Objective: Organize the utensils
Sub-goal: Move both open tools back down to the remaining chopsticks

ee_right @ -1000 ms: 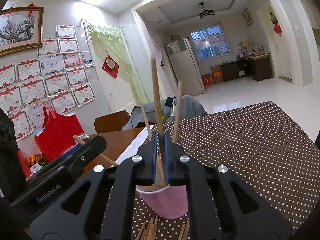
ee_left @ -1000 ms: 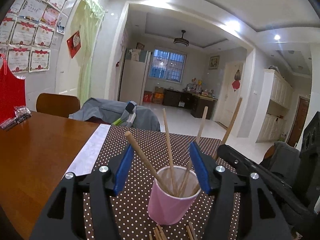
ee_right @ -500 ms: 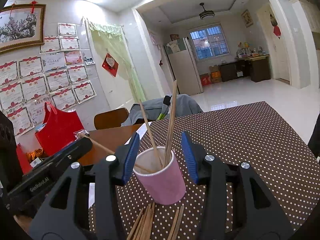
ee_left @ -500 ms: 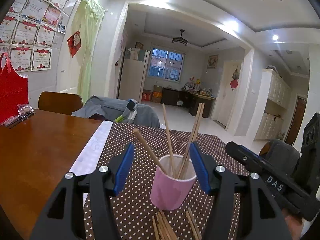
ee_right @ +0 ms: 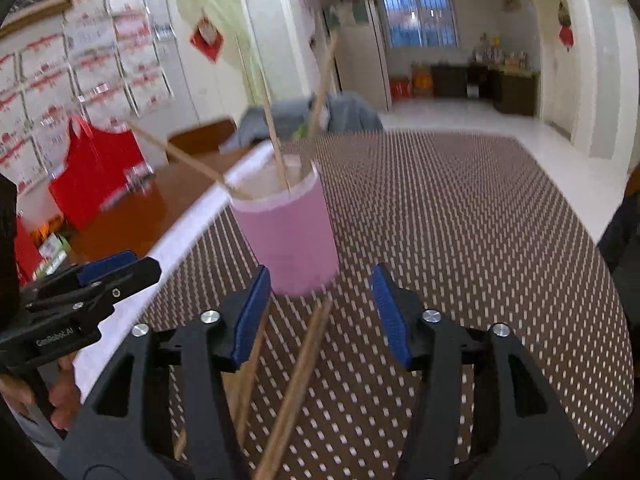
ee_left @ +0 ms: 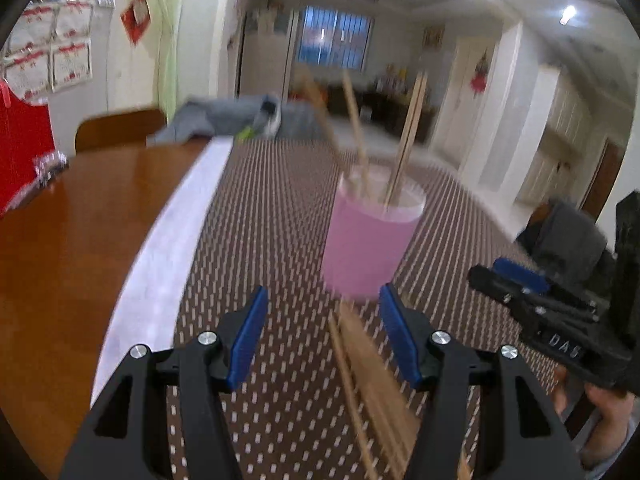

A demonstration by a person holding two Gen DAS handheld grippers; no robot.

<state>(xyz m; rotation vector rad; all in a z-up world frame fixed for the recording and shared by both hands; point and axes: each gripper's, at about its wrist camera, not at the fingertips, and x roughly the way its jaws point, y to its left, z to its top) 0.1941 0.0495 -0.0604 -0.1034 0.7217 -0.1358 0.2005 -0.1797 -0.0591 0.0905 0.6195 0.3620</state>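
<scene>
The left tongs [ee_left: 320,330] gape wide and grip nothing. The pink cup [ee_left: 370,242] stands upright on the polka-dot cloth [ee_left: 264,220] covering the surface, several chopsticks [ee_left: 408,140] leaning inside (blurred). Loose chopsticks [ee_right: 296,380] lie before the cup, between the right tongs [ee_right: 322,312], also spread wide and holding nothing.

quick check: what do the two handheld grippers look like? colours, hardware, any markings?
Both match: matte black triangular cut-out frames, blue finger pads, silver screw heads. The left gripper, seen side-on from the right wrist, carries white "GenRobot.AI" lettering; the right gripper, seen from the left wrist, shows "DAS". No cables visible. Bare hands grip the handles.
</scene>
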